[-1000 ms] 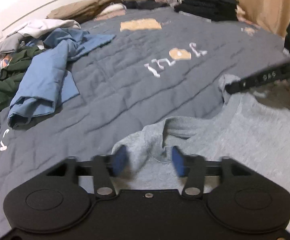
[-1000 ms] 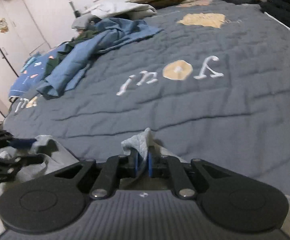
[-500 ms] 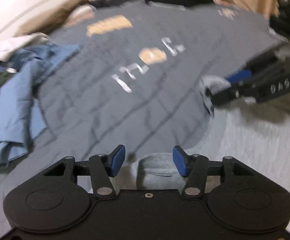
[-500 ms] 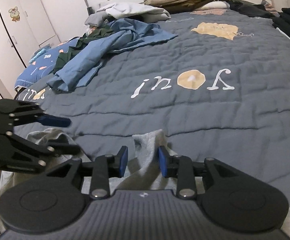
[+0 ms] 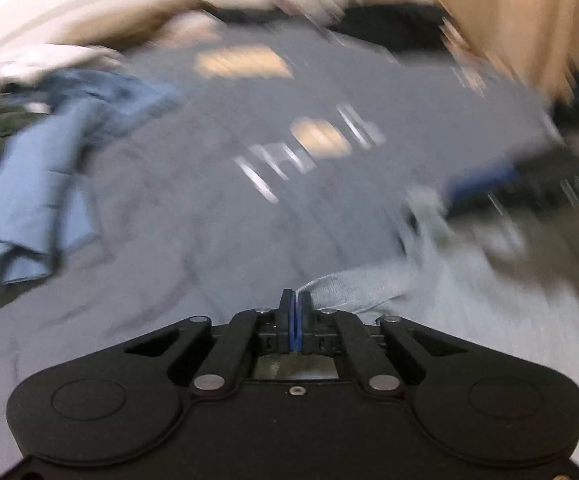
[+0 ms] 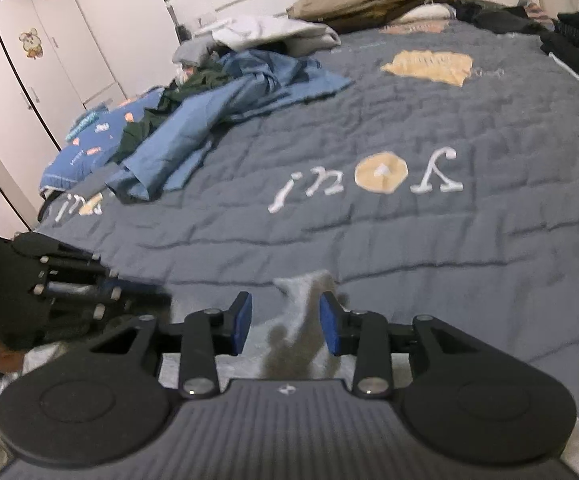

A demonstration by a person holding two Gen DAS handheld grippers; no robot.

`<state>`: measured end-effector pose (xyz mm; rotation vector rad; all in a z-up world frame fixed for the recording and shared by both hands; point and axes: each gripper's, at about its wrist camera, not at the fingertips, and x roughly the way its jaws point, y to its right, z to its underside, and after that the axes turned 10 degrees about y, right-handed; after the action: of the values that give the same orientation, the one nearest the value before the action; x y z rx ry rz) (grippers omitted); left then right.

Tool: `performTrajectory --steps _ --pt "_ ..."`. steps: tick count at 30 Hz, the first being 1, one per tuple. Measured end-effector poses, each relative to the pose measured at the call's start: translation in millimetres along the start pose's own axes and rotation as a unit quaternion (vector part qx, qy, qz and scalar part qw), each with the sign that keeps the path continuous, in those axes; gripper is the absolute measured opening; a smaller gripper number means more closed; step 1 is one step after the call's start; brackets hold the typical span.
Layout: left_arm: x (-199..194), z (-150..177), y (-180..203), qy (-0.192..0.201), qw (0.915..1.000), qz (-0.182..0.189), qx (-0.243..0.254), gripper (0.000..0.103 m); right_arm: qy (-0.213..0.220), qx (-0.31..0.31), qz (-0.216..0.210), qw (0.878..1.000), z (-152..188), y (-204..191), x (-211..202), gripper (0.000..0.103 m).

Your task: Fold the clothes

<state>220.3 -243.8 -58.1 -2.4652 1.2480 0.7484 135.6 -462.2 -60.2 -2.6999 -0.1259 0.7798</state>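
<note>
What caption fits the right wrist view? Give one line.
Right gripper open over grey sweatshirt corner on quilt.

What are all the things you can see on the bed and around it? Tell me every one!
Quilted grey bedspread: one, grey with white letters and tan patches, covers the bed.
Light grey sweatshirt: one, near edge, in front of both grippers.
Crumpled blue garment: one, far left.
Dark green garment: one, beside the blue one.
White cloth: one, by the headboard.
Tan folded cloth: one, at the headboard.
Black clothes: a pile, far right.
White wardrobe: one, with stickers, left wall.
Left gripper: black, blue pads, shut on the sweatshirt's edge.
Right gripper: black, blue pads, open over the sweatshirt.
</note>
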Motion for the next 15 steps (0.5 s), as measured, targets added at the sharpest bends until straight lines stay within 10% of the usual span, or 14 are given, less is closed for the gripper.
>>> performTrajectory --steps 8,12,15 --pt "-0.5 -9.8 7.8 0.012 0.9992 -0.035 0.017 0.005 0.000 0.009 0.006 1.000 -0.1 4.5 1.0 0.038" --pt "-1.2 -20.5 12.1 0.015 0.9999 0.006 -0.002 0.044 0.000 0.018 0.008 1.000 1.4 11.6 4.3 0.038" --pt "16.6 -28.3 24.3 -0.005 0.9996 0.023 0.016 0.045 0.001 0.027 0.008 1.000 1.7 18.2 4.9 0.038"
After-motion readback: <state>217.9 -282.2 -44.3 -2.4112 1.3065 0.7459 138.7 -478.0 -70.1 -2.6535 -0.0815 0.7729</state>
